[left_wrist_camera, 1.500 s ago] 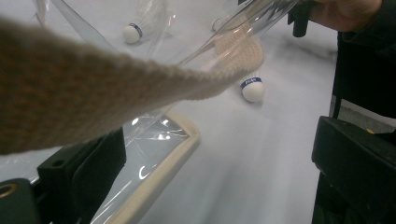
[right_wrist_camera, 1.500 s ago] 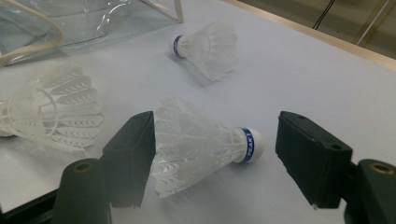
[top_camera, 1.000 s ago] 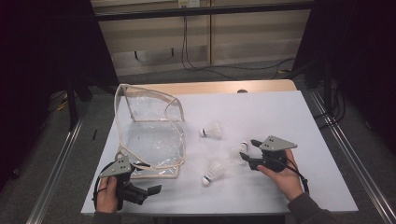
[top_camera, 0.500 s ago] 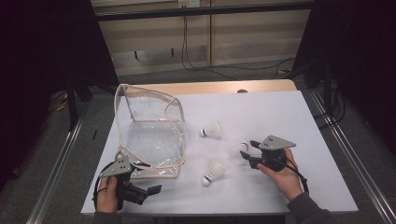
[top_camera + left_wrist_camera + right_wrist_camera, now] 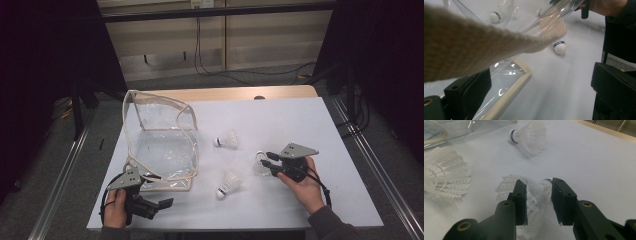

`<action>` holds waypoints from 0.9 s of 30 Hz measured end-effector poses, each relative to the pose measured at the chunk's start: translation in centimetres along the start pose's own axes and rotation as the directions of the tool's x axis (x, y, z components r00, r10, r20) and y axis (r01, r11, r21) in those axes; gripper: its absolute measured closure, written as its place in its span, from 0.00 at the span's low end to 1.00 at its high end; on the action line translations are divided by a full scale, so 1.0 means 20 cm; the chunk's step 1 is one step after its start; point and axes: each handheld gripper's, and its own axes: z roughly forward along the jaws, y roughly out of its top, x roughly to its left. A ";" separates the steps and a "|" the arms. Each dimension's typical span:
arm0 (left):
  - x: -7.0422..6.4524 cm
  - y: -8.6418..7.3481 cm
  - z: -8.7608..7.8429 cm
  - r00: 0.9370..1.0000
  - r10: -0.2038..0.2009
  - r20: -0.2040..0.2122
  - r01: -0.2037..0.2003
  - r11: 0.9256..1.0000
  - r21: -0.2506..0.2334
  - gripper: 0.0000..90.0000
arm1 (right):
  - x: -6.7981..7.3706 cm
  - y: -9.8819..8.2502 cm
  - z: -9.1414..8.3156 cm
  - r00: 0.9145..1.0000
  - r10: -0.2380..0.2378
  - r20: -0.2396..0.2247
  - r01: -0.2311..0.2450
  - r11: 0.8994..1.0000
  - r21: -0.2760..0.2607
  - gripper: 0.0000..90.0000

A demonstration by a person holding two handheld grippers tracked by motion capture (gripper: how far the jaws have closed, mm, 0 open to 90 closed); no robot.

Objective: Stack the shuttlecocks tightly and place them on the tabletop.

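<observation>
At the clear plastic bag (image 5: 160,145), by its woven cream trim, our left gripper (image 5: 161,206) sits with jaws spread wide. Right of the bag, our right gripper (image 5: 265,158) has just been closing, pinching a lacy white shuttlecock (image 5: 537,192).

Clear bag (image 5: 161,145): glossy see-through plastic, edged in rough woven beige cloth trim (image 5: 474,47). Shuttlecocks: the one in the right gripper (image 5: 539,200), the near one (image 5: 227,184) and the far one (image 5: 227,141) all have white plastic lattice skirts, and the near and far ones show smooth white caps with a blue band. Table (image 5: 280,120) has a matt white top with a wood edge at the far side; gripper jaws are matt black plastic under a dull grey plate.
</observation>
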 end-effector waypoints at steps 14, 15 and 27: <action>0.00 0.00 0.00 1.000 -0.001 -0.001 0.001 1.000 -0.003 0.03 | -0.03 0.01 -0.01 1.000 0.006 0.004 -0.006 1.000 -0.001 0.87; 0.00 0.00 0.00 1.000 -0.002 -0.002 0.002 1.000 0.000 0.03 | -0.04 0.01 -0.01 1.000 0.009 0.003 -0.009 1.000 0.000 0.89; 0.00 0.00 0.00 1.000 0.000 -0.004 0.000 1.000 0.002 0.03 | -0.06 0.03 -0.02 0.999 0.035 -0.019 -0.035 0.999 -0.017 0.98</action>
